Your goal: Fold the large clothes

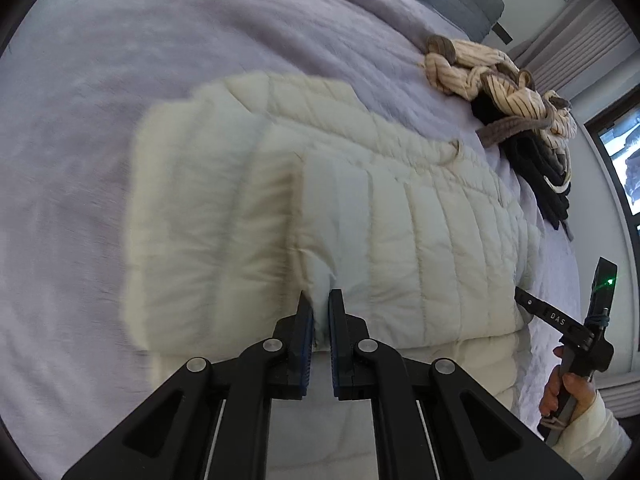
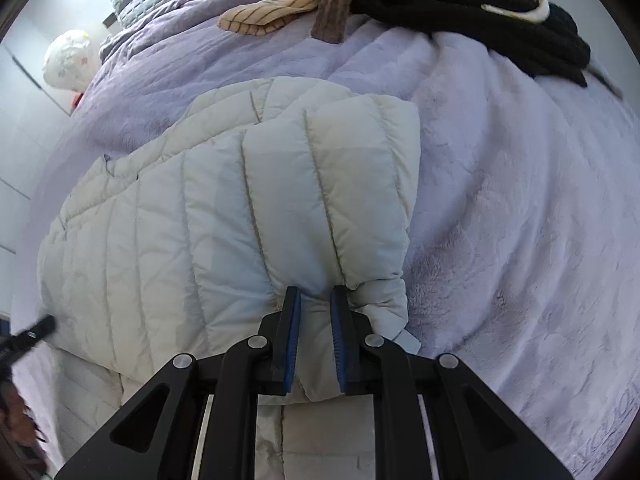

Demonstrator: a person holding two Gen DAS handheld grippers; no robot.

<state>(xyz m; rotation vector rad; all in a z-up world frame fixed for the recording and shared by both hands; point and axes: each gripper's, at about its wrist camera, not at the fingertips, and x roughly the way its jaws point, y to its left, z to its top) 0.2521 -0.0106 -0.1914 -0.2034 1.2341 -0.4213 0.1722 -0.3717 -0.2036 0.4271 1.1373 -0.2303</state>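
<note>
Cream quilted puffer jacket [image 1: 400,216], channel-stitched and puffy, lying folded over on the fuzzy lavender bedspread [image 1: 100,120]. Left gripper [image 1: 321,298] clenched on a thin pinch of jacket fabric at the near edge, blue ribbed pads pressing in. Right gripper [image 2: 316,294] clamped on a thicker bunched fold at the jacket's near right corner, shell puckered between the pads. Beyond the jacket, toward the bedspread's far side, a rumpled pile: cream ribbed knit with dark stripes [image 1: 500,76], brown trim, and black fleece [image 2: 480,4]. Beside the jacket, a hand [image 1: 568,396] gripping the other tool's handle.
</note>
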